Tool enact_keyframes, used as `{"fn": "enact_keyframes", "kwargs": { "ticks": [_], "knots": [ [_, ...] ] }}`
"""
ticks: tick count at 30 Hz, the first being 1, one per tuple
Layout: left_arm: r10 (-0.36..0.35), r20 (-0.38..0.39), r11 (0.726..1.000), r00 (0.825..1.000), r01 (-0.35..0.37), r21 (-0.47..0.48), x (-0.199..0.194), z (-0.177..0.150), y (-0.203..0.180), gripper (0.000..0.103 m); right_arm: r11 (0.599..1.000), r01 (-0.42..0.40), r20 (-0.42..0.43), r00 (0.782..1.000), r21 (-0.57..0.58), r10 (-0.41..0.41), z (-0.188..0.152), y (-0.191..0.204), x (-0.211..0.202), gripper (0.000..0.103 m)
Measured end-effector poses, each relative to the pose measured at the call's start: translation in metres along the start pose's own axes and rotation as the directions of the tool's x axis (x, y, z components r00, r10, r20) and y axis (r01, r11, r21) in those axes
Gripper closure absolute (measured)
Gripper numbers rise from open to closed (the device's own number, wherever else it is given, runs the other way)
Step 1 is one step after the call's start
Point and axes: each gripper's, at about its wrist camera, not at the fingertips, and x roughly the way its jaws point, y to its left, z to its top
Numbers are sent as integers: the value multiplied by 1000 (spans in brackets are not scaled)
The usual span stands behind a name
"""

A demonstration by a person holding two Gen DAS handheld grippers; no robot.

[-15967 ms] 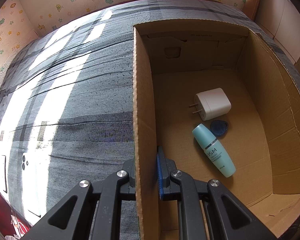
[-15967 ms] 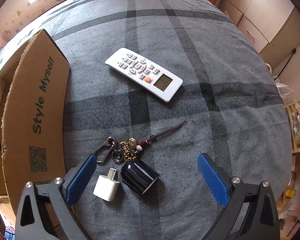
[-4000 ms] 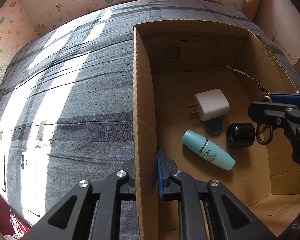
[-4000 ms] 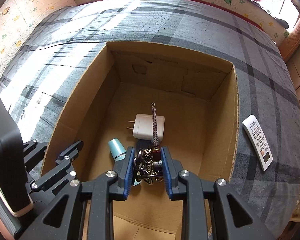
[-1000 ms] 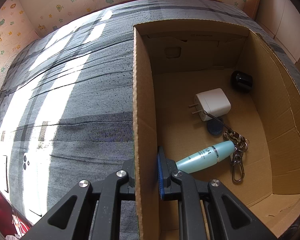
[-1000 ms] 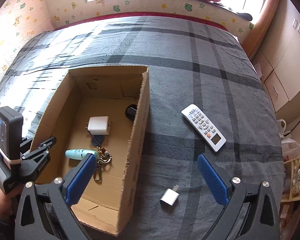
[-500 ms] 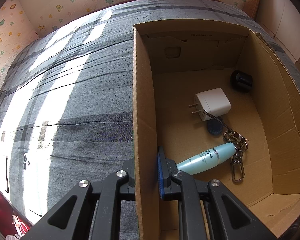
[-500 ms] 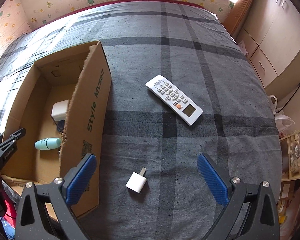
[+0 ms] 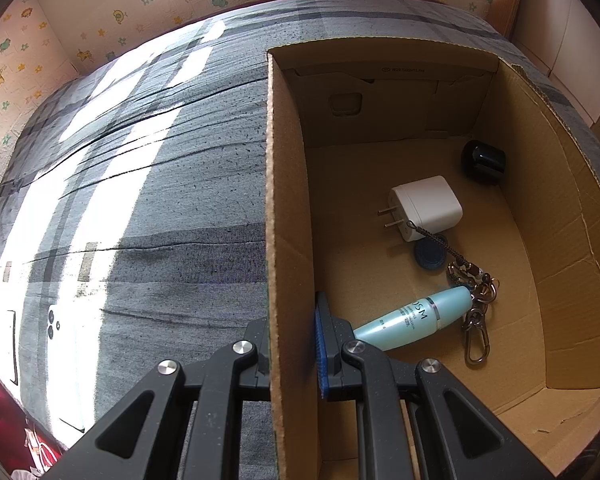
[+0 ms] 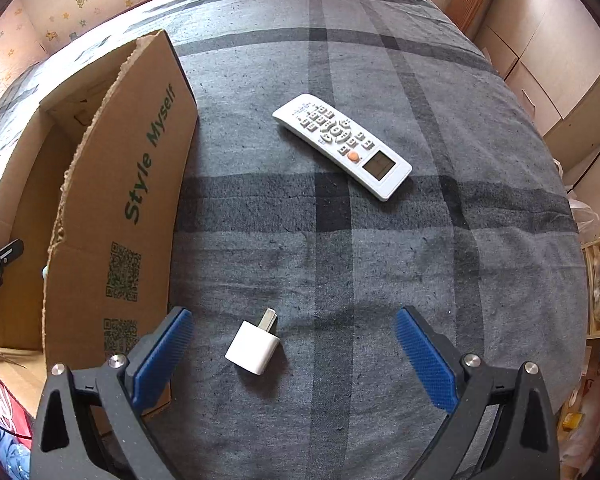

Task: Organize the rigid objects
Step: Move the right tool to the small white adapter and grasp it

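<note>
My left gripper [image 9: 292, 344] is shut on the left wall of the cardboard box [image 9: 288, 184], one finger outside, one inside. Inside the box lie a white charger [image 9: 428, 206], a teal bottle [image 9: 412, 318], a keychain [image 9: 470, 280], a dark round lid [image 9: 430, 254] and a black jar [image 9: 483, 161]. In the right wrist view my right gripper [image 10: 296, 352] hangs open over the grey plaid bedspread, its blue pads [image 10: 162, 350] wide apart. A small white USB adapter [image 10: 254, 344] lies between them, untouched. A white remote [image 10: 342, 144] lies farther off.
The box's outer wall [image 10: 128, 216], printed "Style Myself", stands just left of the right gripper. Cupboards [image 10: 560, 80] line the right side of the bed. A patterned wall [image 9: 80, 32] runs behind the bed. A white phone [image 9: 60, 332] lies on the spread left of the box.
The right gripper has sunk and shifted right, away from the box, so the small adapter now lies large between its open fingers. The left gripper and box contents are unchanged.
</note>
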Motion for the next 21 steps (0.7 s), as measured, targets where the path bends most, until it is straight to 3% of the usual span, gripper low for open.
{"fn": "enact_keyframes", "kwargs": {
  "ticks": [7, 16, 19, 21],
  "knots": [
    [6, 0, 1000, 1000, -6, 4, 0, 1, -2, 89, 1000, -15, -52, 999, 10, 16, -6, 0, 21, 5],
    [7, -1, 1000, 1000, -7, 4, -1, 1, -2, 89, 999, -35, -107, 994, 5, 35, -17, 7, 41, 27],
    [9, 0, 1000, 1000, -9, 4, -1, 1, -3, 89, 999, -42, -117, 992, -4, 41, -20, 10, 43, 44],
    [9, 0, 1000, 1000, -9, 4, -1, 1, -3, 89, 999, -45, -113, 993, -6, 44, -21, 12, 42, 69]
  ]
}}
